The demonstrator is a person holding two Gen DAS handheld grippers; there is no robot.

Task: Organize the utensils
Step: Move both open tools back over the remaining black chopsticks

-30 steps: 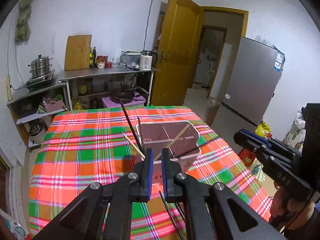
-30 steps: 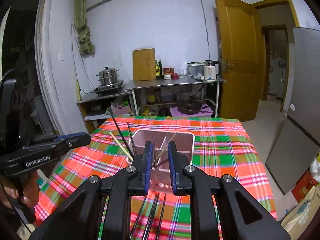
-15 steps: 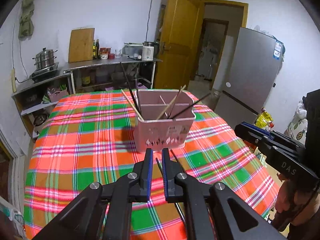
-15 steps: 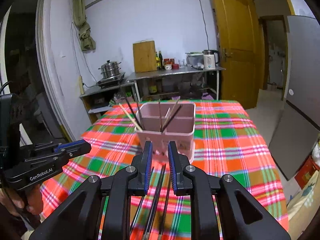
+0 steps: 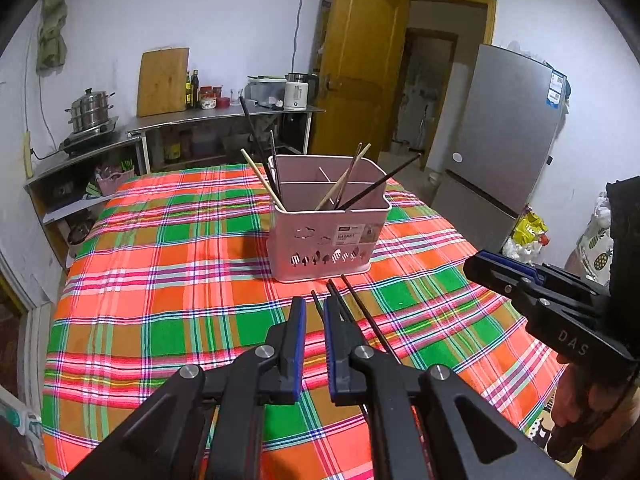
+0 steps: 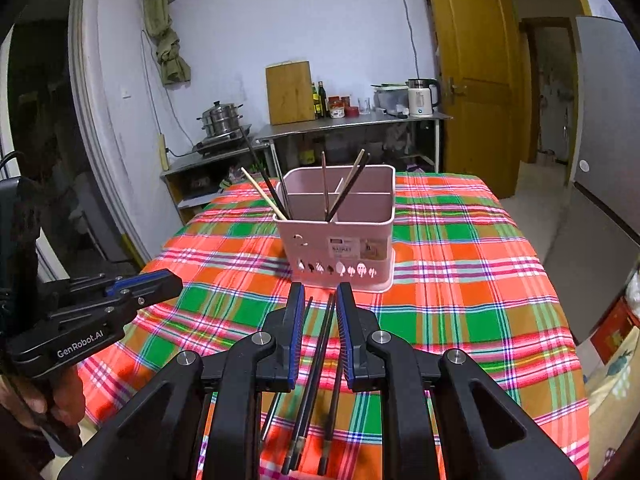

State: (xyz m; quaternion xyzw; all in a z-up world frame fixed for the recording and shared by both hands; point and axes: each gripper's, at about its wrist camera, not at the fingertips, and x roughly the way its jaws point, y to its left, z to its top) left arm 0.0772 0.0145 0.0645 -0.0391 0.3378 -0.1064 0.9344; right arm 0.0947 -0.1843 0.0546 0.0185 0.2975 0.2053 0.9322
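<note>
Chopsticks [image 6: 320, 364] lie loose on the desk [image 6: 472, 308], just below and between the fingers of the right gripper [image 6: 320, 332]. They are dark and thin, and their long axis runs almost straight ahead from this gripper, toward the pink basket [image 6: 340, 240] that stands just beyond the fingertips. So the sticks lie parallel to the fingers, not across them. I judge that the coming move must bring the fingers down on each side of one stick, or turn the wrist a little, so that they do not push the whole group.

The right gripper is spread narrowly and pinches nothing; plaid cloth and sticks show in the gap. The left gripper [image 5: 315, 340] is also a little apart and holds nothing. In its view the same chopsticks [image 5: 360, 312] pass under its right finger and run forward and slightly left, so they lie to its right. The right gripper is therefore the nearer one, directly over them.

More chopsticks, pale and dark, already stand tilted in the basket [image 5: 328, 216].

Writing: the basket's label [image 6: 340, 249] reads "BASKET". The left gripper's body shows "GenRobot.AI" in the right view. The right gripper's body shows "DAS" in the left view.
</note>
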